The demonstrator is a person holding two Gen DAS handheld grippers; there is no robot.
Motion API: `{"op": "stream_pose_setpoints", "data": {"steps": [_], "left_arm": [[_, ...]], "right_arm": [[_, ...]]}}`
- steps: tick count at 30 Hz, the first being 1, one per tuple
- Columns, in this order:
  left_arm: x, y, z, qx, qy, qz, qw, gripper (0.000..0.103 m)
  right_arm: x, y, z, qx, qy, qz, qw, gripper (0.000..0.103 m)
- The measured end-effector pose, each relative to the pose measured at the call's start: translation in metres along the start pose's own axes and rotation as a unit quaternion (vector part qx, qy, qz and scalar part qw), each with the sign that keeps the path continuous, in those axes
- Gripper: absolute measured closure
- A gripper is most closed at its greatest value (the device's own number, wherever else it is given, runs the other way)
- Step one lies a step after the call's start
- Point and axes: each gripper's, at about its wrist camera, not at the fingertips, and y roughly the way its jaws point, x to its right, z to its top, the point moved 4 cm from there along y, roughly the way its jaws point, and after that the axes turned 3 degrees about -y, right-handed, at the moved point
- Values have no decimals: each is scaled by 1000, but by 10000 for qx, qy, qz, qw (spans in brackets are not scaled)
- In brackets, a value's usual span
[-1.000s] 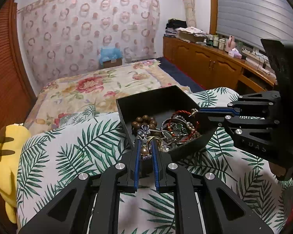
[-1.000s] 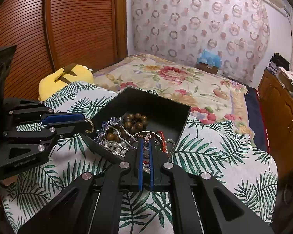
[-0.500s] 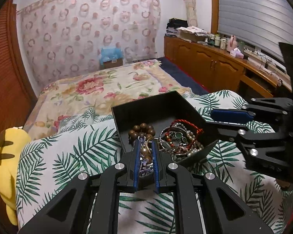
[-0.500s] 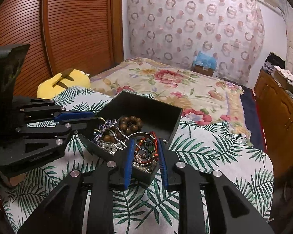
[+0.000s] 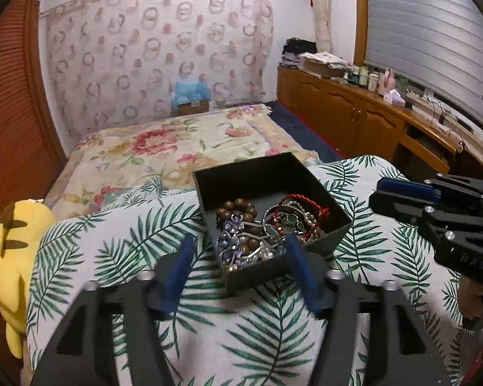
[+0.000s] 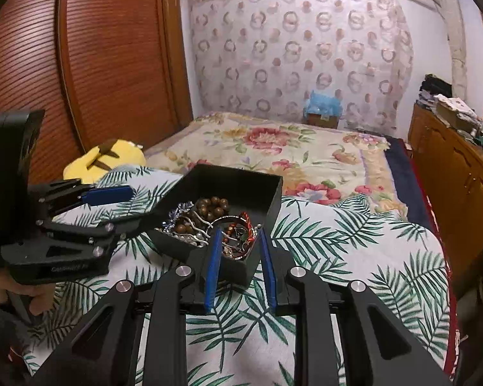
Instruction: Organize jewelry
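Both hand-held grippers had let go within the last second: the left hand-held gripper (image 5: 238, 268), whose blue pads had been nearly together over the brown beads a second earlier, now stood with its fingers spread wide and drawn back to the near corner of the black box (image 5: 264, 173), and the right hand-held gripper (image 6: 240, 257), likewise pinched close a second before, had parted its fingers to straddle the box's near corner, holding nothing. The jewelry (image 5: 267, 228) lay heaped in the near half of the box: a brown bead bracelet (image 5: 238, 209), a silvery-blue piece beside it, and a red cord bracelet (image 5: 306, 201) tangled with pearly strands toward the right. The box itself sat on the palm-leaf cover (image 5: 273, 337), with the flowered bed (image 5: 164, 148) beyond and a yellow plush toy (image 5: 13, 251) at the left edge. Nothing had been lifted out, so this read as a release and retreat, either the end of a deposit or a reset before a fresh pick. The far half of the box remained bare, which suggested sorting was still largely ahead.
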Motion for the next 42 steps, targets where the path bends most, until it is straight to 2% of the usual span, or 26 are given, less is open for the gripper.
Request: {"op": "stream_pose_setpoints", "data": {"steps": [1,2,4,6,12,14,17,26,42], "left_arm": [[-1,-5,-2,35,-33,0,10000,32],[-1,-9,-4,69,-70,2,10000,24],[-4,-19,-8,153,-145,39,9998,16],[-4,-29,-11,227,-182,95,9995,11],[-6,-60,-20,456,-281,307,9981,8],[-7,-67,-25,484,-305,427,9974,8],[-6,-75,-30,512,-333,443,9971,8],[-6,-88,-39,631,-363,577,9957,8],[-7,-93,-42,664,-450,579,9951,8]], "right_arm": [[-3,-6,0,68,-11,-20,10000,76],[-5,-11,-1,122,-7,-33,9999,71],[-9,-22,-1,249,41,-31,9997,61],[-12,-31,-1,345,84,-63,9993,54],[-23,-56,-11,566,175,-306,9978,28],[-25,-63,-16,631,239,-397,9969,16],[-26,-72,-21,718,289,-498,9958,8],[-28,-85,-26,853,354,-600,9939,5],[-28,-85,-28,911,401,-685,9927,6]]}}
